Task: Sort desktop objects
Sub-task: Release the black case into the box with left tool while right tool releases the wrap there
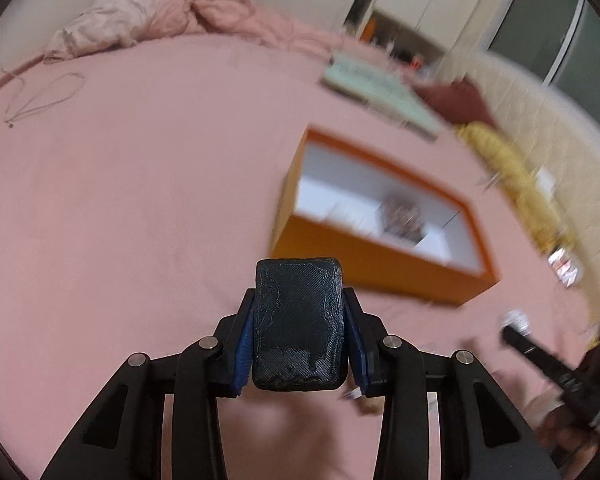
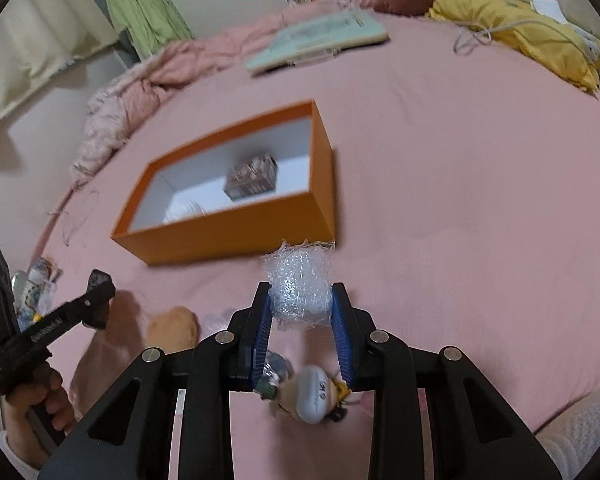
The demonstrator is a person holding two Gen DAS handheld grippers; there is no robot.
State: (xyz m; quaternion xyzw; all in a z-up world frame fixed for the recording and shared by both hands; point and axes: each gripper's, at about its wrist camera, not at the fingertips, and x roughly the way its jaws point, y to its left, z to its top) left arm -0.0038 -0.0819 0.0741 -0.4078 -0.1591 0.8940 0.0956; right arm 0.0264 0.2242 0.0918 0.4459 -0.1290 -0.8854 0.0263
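Note:
My left gripper [image 1: 299, 312] is shut on a dark blue-black 3D-printed block [image 1: 299, 324], held above the pink bed sheet. My right gripper [image 2: 301, 296] is shut on a bundle of clear bubble wrap [image 2: 300, 284]. An open orange box [image 1: 384, 260] with a white inside lies ahead to the right in the left wrist view and ahead to the left in the right wrist view [image 2: 228, 236]. It holds a small brown patterned cube [image 2: 252, 178] and a white item [image 2: 182, 210]. The left gripper also shows at the left of the right wrist view [image 2: 98, 292].
Small items lie on the sheet under my right gripper: a white oval case [image 2: 314, 394] and a tan plush [image 2: 174, 328]. A green book [image 2: 320, 38], yellow pillow [image 2: 512, 28] and crumpled pink blanket [image 1: 152, 12] lie beyond the box.

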